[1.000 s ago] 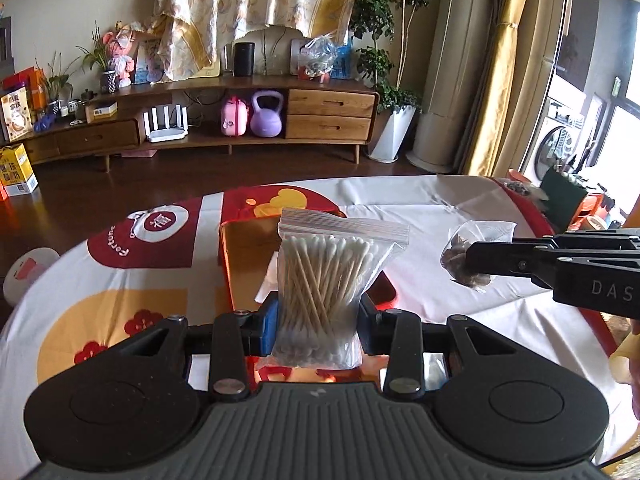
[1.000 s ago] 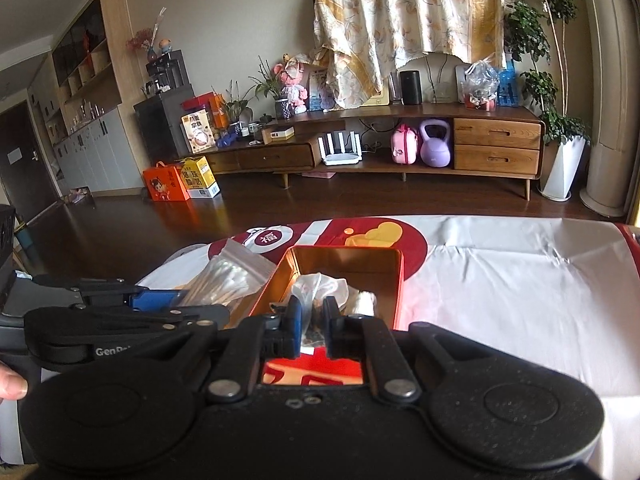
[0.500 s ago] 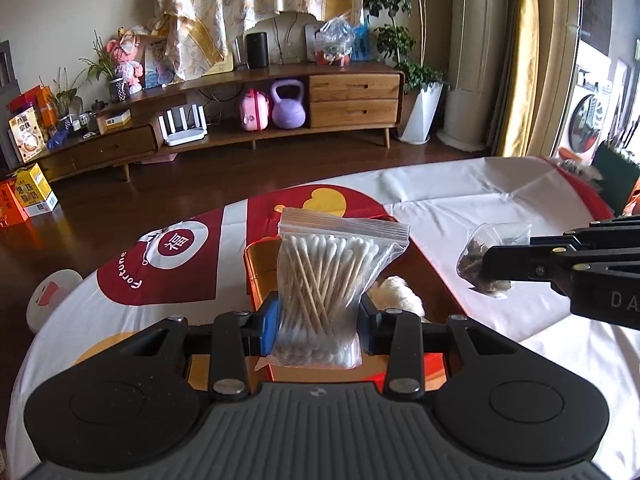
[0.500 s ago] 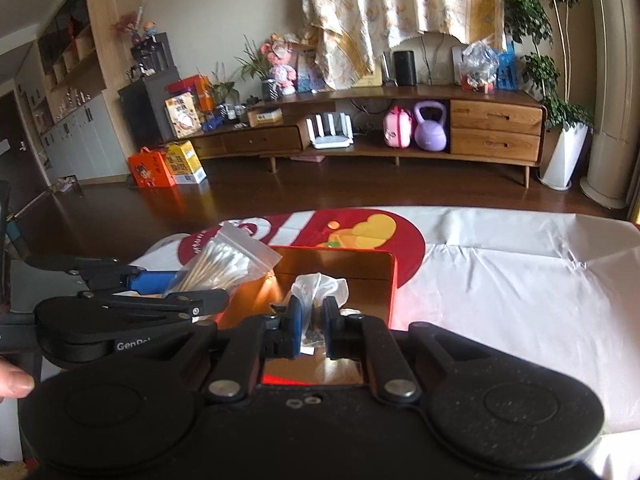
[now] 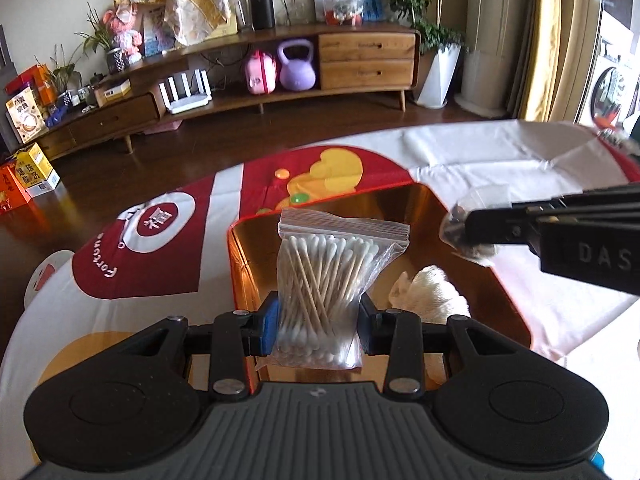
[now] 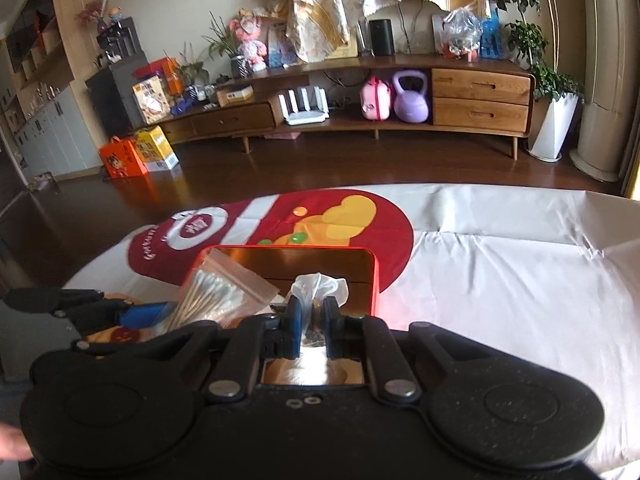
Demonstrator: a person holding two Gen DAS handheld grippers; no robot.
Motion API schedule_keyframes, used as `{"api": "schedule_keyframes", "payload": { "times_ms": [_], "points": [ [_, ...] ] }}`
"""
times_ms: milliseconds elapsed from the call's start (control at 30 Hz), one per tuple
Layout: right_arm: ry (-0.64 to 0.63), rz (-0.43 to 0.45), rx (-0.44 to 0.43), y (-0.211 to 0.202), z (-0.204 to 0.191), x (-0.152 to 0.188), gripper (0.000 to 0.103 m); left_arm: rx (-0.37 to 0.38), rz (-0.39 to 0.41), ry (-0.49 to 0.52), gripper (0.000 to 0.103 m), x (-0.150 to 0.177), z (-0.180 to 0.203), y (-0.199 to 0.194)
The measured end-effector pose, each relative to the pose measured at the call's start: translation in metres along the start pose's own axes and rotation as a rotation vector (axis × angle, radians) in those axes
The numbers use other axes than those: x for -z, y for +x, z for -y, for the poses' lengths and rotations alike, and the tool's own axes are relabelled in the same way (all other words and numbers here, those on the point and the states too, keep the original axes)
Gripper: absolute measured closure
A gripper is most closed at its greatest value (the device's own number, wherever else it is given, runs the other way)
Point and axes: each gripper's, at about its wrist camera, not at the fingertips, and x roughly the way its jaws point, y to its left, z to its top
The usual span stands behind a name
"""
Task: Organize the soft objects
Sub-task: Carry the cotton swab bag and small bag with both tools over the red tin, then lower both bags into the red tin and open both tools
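— What's the left gripper [image 5: 318,320] got?
— A swab bag [image 5: 332,280], pinched low and upright over the tin [image 5: 240,264].
— And the right gripper [image 6: 312,326]?
— Clamped on a small bag [image 6: 318,286] at three o'clock from the swabs. A white wad [image 5: 434,292] lies in the tin.

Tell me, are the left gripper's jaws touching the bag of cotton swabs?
Touching. In the left wrist view, the left gripper has both jaws pressed against the sides of the bag of cotton swabs, pinching it in at the waist and holding it upright.
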Motion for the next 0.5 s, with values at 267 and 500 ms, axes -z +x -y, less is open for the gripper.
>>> {"api": "schedule_keyframes", "payload": {
  "times_ms": [267, 500],
  "points": [
    [0.016, -0.044, 0.02, 0.035, 0.005, 0.001, 0.093, -0.016, -0.045, 0.012, 0.065, 0.002, 0.003, 0.032],
    [0.015, -0.071, 0.027, 0.049, 0.003, 0.005, 0.091, -0.013, -0.077, 0.02, 0.065, 0.001, 0.005, 0.049]
  ]
}}
